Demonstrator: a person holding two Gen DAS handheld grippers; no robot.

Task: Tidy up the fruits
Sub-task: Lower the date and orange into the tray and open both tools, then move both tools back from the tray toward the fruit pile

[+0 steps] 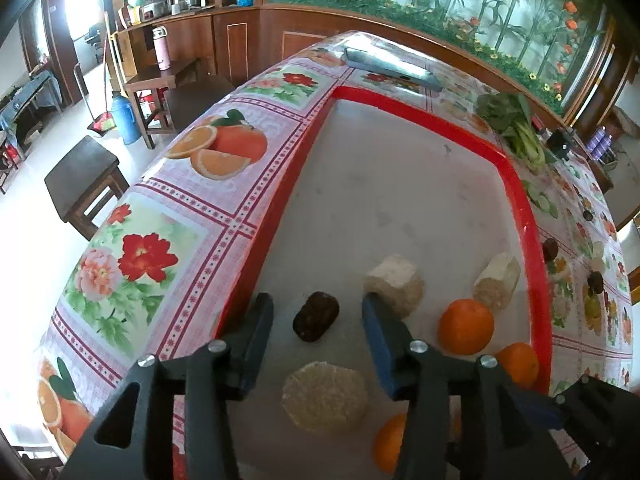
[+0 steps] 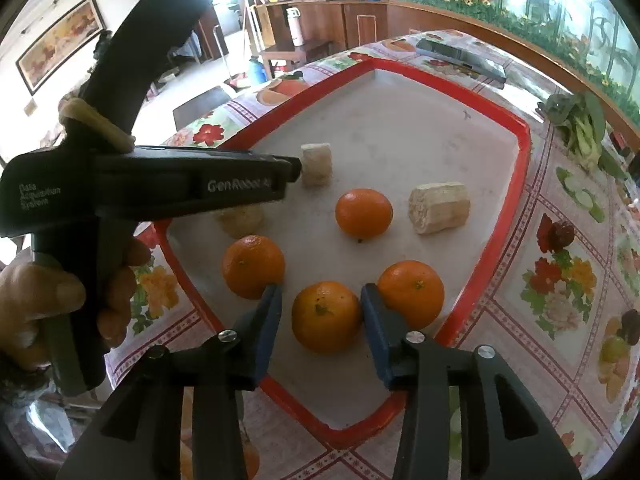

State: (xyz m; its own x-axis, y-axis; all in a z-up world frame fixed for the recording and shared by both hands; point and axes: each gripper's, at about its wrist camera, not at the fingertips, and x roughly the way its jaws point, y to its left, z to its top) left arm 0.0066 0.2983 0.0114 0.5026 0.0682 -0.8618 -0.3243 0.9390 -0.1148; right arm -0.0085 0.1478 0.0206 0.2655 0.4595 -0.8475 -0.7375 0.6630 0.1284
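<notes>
Red-rimmed tray (image 2: pixel 524 148) rests on the floral tabletop (image 1: pixel 168 216). Left gripper (image 1: pixel 318 310) is released; a dark fruit (image 1: pixel 316 316) lies on the tray between its fingers, clear of both. Right gripper (image 2: pixel 322 300) straddles an orange (image 2: pixel 326 316) at the tray's near edge; right pad touching, left pad apart.

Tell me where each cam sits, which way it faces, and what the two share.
Left wrist: on the left tool, angled down over the red tray; its open fingers flank a dark date, pads clear.
Right wrist: on the right tool, angled down at the tray's near corner; its fingers flank an orange, right pad touching. The left tool and the hand holding it show.
Shared: tray, oranges, pale cut chunks, floral tablecloth, leafy greens.
</notes>
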